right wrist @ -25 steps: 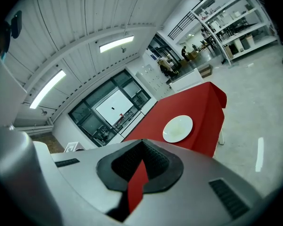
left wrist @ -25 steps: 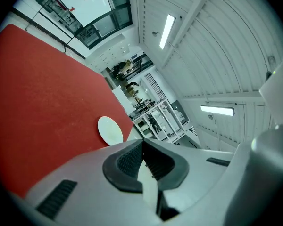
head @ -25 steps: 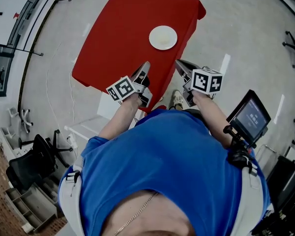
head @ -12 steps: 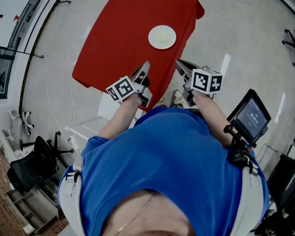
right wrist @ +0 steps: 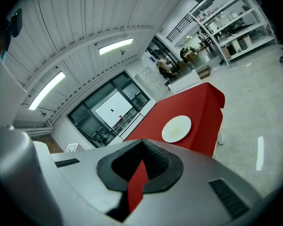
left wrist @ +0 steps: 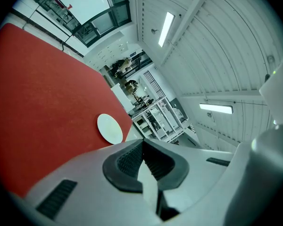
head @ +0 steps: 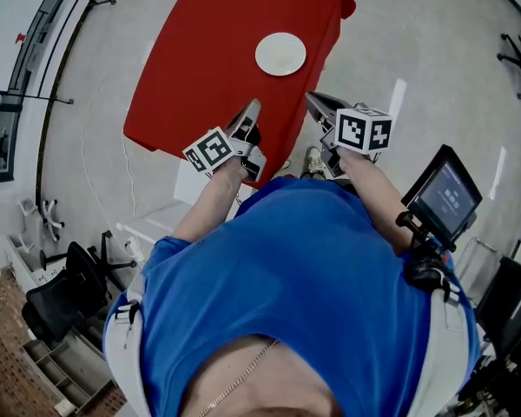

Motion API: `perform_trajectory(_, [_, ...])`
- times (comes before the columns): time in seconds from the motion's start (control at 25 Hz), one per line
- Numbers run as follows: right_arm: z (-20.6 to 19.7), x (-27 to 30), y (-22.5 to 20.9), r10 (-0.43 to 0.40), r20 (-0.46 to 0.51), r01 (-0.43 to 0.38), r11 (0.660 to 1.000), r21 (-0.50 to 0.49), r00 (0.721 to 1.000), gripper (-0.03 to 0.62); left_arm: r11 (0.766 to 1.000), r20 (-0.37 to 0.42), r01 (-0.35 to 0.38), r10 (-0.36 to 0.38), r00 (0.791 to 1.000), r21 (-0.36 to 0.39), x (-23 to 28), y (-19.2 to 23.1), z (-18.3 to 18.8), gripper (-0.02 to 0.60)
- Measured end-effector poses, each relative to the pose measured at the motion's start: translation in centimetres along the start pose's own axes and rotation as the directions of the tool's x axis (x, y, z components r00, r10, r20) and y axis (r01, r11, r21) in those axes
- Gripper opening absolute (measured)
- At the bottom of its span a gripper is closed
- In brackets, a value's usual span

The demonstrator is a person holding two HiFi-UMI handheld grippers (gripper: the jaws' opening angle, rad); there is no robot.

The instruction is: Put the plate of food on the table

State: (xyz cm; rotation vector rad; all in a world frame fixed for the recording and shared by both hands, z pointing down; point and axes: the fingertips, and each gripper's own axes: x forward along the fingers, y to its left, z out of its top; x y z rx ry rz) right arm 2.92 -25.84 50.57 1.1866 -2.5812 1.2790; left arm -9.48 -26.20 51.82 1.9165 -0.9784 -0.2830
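Note:
A white plate [head: 280, 54] lies on the table with a red cloth [head: 208, 68], near its right edge; whether food is on it I cannot tell. My left gripper [head: 253, 108] hovers over the table's near edge, shut and holding nothing. Beside the near right corner, over the floor, my right gripper [head: 311, 99] is shut and holds nothing too. In the left gripper view the plate [left wrist: 109, 128] sits beyond the shut jaws [left wrist: 143, 142]. The right gripper view shows the plate [right wrist: 176, 128] ahead of its shut jaws [right wrist: 142, 143].
A screen on a stand [head: 443, 198] is at my right. An office chair [head: 61, 294] stands at the lower left, a low white unit [head: 156, 224] under the table's near side. Shelving racks [right wrist: 236, 22] line the far side of the room.
Both grippers and the table have shifted slightly up in the head view. The plate stays on the red cloth. Both grippers remain shut.

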Motion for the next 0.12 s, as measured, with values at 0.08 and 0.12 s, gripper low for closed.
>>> perform_trajectory(0.08, [-0.08, 0.00, -0.15, 0.000, 0.000, 0.000, 1.000, 0.003, 1.000, 0.003, 1.000, -0.001, -0.004, 0.004, 1.000, -0.002, -0.06, 0.15, -0.13, 0.008])
perform_trajectory(0.12, [-0.12, 0.00, -0.22, 0.000, 0.000, 0.000, 1.000, 0.004, 1.000, 0.003, 1.000, -0.001, -0.005, 0.005, 1.000, -0.004, -0.09, 0.22, -0.20, 0.008])
